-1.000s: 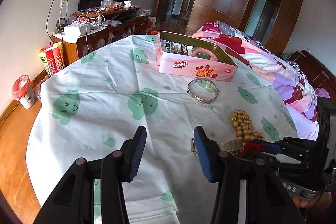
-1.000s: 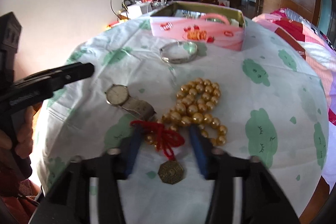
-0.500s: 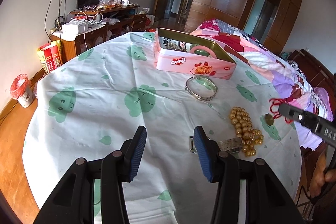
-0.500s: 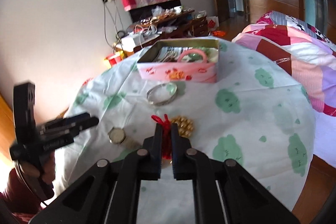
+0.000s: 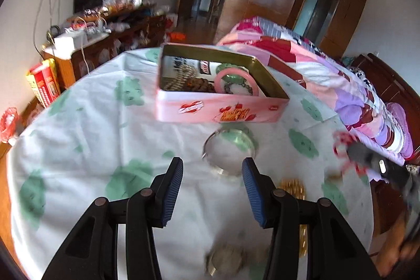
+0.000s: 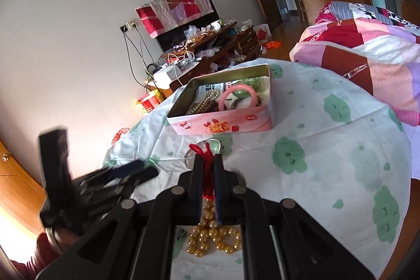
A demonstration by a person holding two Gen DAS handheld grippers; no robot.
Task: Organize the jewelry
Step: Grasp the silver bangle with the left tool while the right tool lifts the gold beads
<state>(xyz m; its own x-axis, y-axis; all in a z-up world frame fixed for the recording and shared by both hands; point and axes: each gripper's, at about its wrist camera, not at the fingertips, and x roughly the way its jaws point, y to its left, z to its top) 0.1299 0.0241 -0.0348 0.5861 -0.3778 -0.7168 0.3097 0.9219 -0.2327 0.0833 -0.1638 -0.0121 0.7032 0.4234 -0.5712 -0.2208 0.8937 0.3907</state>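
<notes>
White cloth printed with green cloud faces drapes the round table [image 6: 341,138]. A rectangular pink tin [image 6: 225,123], lid off, holds beads and a smooth pink bangle [image 6: 237,96]. Between the left gripper [image 5: 212,175]'s wide-apart ribbed blue pads lies a shiny silver bangle [image 5: 228,151]. The right gripper [image 6: 208,169] pinches a red knotted cord [image 6: 203,151] above round gold beads [image 6: 212,235].

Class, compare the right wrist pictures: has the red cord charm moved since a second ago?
Yes. It lay on the cloth beside the gold beads; now the right hand-held gripper holds the red cord charm above them, closer to the pink tin.
</notes>
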